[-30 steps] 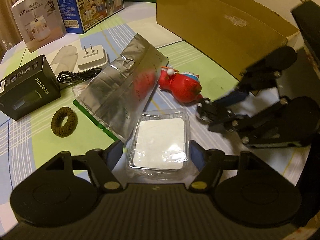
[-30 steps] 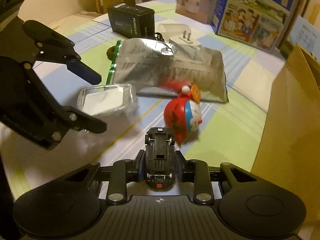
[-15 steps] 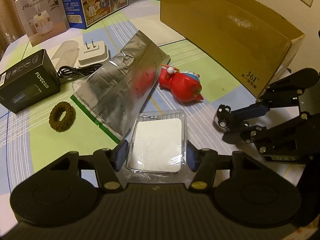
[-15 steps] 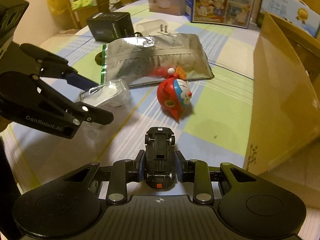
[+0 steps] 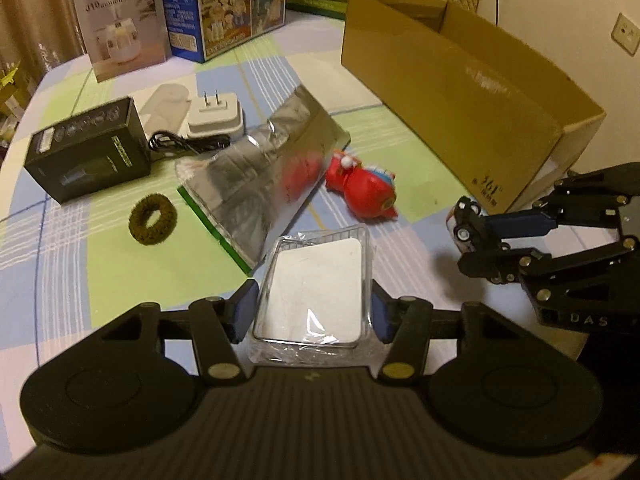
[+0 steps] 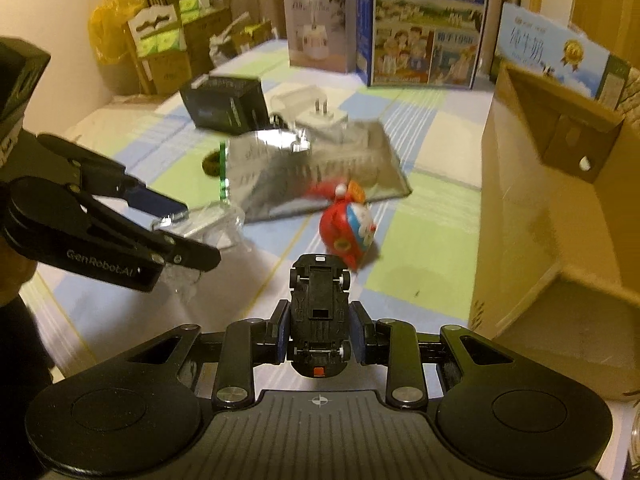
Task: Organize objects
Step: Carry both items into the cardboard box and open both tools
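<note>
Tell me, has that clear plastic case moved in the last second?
Yes. The clear plastic case, gripped in the left gripper, has lifted off the table, away from the silver foil bag.

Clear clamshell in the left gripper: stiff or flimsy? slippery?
Probably flimsy: the clamshell is thin clear plastic with crinkled film at its near edge, so the pads may bow its walls. Likely slippery, since it is glossy. Likely light: only a flat white insert shows inside.

Both grippers angle downward side by side: the left gripper (image 5: 314, 308), jaws just closing, clamps a clear tray (image 5: 316, 292); the right gripper (image 6: 320, 332) pinches a toy car (image 6: 320, 312) belly-up.
</note>
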`<state>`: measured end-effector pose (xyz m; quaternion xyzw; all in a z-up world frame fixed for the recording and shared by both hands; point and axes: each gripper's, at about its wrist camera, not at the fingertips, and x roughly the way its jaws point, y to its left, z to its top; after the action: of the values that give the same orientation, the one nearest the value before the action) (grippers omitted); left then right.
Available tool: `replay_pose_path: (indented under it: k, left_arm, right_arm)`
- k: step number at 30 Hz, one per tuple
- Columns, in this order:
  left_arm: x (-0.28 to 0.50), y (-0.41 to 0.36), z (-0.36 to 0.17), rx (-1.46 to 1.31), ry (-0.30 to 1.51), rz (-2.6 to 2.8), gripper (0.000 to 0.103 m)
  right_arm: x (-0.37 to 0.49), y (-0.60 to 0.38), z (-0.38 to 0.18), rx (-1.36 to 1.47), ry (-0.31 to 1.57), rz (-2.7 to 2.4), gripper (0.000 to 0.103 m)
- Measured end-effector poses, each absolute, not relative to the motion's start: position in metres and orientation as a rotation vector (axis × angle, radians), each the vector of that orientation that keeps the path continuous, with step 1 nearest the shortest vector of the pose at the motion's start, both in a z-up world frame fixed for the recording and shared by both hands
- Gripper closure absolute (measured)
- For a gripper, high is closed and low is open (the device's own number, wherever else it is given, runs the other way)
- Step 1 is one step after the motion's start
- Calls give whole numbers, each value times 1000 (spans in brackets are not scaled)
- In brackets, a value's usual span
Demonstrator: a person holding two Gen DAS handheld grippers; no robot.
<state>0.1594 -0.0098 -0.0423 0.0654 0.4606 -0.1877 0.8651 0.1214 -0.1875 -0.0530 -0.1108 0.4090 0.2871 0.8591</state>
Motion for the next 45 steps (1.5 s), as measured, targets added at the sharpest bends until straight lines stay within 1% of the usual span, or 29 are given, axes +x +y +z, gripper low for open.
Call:
replay_pose_path:
  k: [7, 11, 15, 21, 30, 31, 32, 33, 35, 38, 41, 43, 45]
  left_arm:
    - [165, -34, 5, 125, 901, -396, 51]
    - [175, -65, 37, 96, 846, -441, 51]
    - [187, -108, 61, 96, 796, -496, 51]
    - [206, -173, 78, 104, 756, -572, 51]
    - [229, -237, 65, 142, 786, -638, 51]
    - [230, -242, 62, 149, 788, -639, 52]
    - [233, -245, 59, 155, 791, -642, 59]
    - [234, -247, 57, 158, 795, -645, 62]
    - [238, -250, 52, 163, 800, -640, 62]
    - [243, -249, 45, 152, 818, -629, 59]
    - [240, -242, 48, 153, 801, -616, 51]
    - [237, -234, 51, 150, 790, -607, 49]
    - [233, -223, 55, 136, 782, -588, 39]
  right_arm:
    - [129, -206, 0, -211, 759, 540, 76]
    - [142, -240, 34, -199, 703, 452, 76]
    - [162, -285, 51, -189, 690, 344, 76]
    - [184, -346, 51, -140, 716, 261, 76]
    - [197, -392, 29, -63, 766, 209, 76]
    - [199, -394, 28, -58, 768, 207, 76]
    - [200, -396, 26, -54, 770, 205, 76]
    - [201, -398, 25, -52, 771, 204, 76]
    - [202, -401, 23, -48, 774, 202, 76]
    - [204, -403, 19, -39, 781, 200, 76]
    - [205, -403, 18, -27, 781, 212, 76]
    - [207, -401, 17, -21, 778, 216, 75]
    - [207, -401, 17, 0, 766, 222, 75]
